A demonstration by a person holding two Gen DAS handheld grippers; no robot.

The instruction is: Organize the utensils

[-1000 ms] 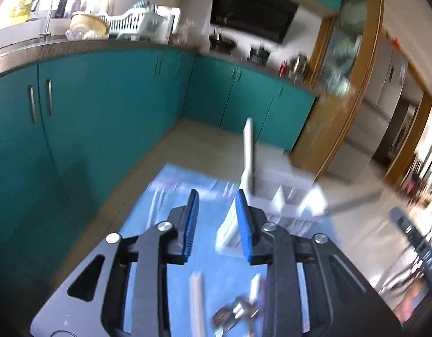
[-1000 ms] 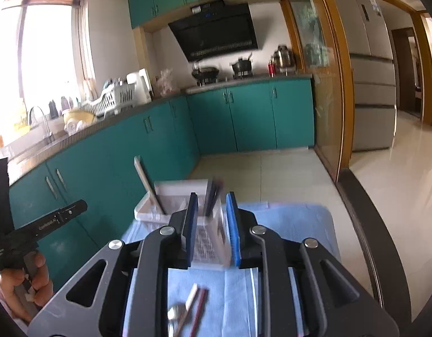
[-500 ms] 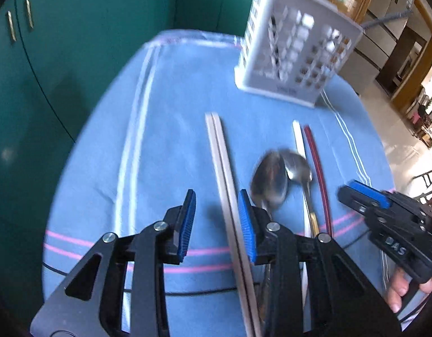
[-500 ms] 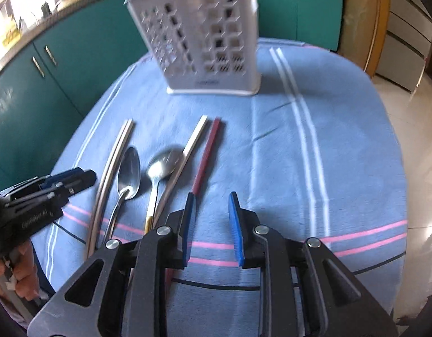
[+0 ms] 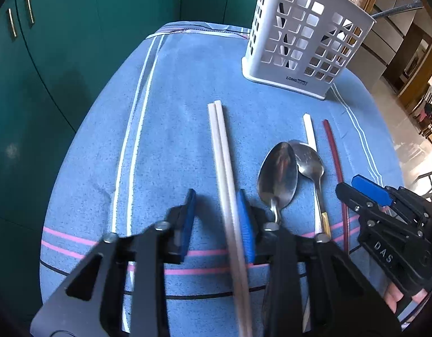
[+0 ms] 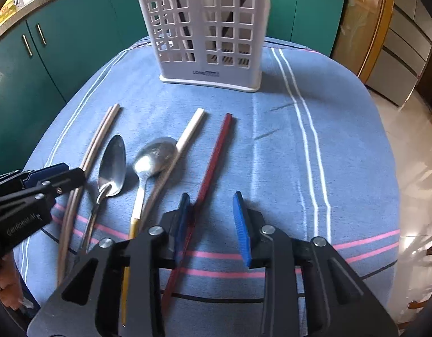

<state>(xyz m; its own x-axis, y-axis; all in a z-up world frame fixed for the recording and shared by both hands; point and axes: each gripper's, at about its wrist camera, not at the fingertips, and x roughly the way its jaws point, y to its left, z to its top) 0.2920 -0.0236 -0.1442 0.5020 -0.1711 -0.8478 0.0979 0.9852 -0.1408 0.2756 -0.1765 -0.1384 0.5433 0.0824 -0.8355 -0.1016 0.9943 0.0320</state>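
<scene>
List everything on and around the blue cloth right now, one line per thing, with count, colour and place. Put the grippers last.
White slotted plastic utensil caddy: one, far end of cloth, dark utensils inside.
Pale beige chopsticks: pair, left side, touching lengthwise.
Steel spoons: two, silver, centre; right one gold-handled.
Single white chopstick: one, beside right spoon's bowl.
Dark red chopstick: one, right of white one.
Blue striped cloth: one, covers table.
Teal cabinets: behind.
Left gripper: open, astride beige pair.
Right gripper: open, over red chopstick.

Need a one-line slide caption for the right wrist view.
Right tool open beside a red chopstick, with spoons and white caddy on blue cloth.
</scene>
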